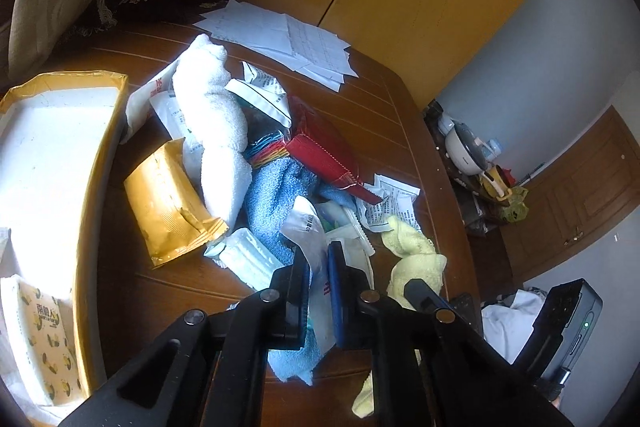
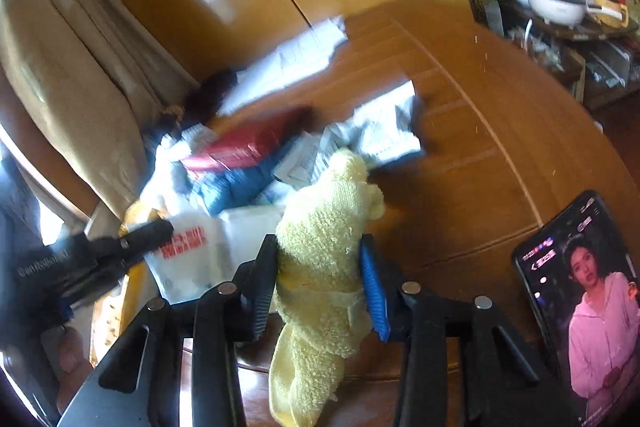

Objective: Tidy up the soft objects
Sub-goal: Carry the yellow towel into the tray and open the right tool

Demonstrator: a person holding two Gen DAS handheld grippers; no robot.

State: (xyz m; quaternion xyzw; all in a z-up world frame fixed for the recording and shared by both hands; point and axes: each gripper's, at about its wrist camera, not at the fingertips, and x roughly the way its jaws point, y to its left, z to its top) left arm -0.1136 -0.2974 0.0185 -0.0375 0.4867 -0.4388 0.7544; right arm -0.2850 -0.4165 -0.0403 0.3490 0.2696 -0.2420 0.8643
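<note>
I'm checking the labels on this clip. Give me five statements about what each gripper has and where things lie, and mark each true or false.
1. The right gripper has the yellow towel between its fingers. True.
2. The left gripper is closed on the white towel. False: it pinches a thin white plastic packet; that towel lies further off in the pile.
3. A phone with a lit screen lies on the wooden table. True.
4. The blue towel sits inside the yellow-rimmed box. False: it lies on the table, beside the box.
5. The red packet rests on the pile. True.
</note>
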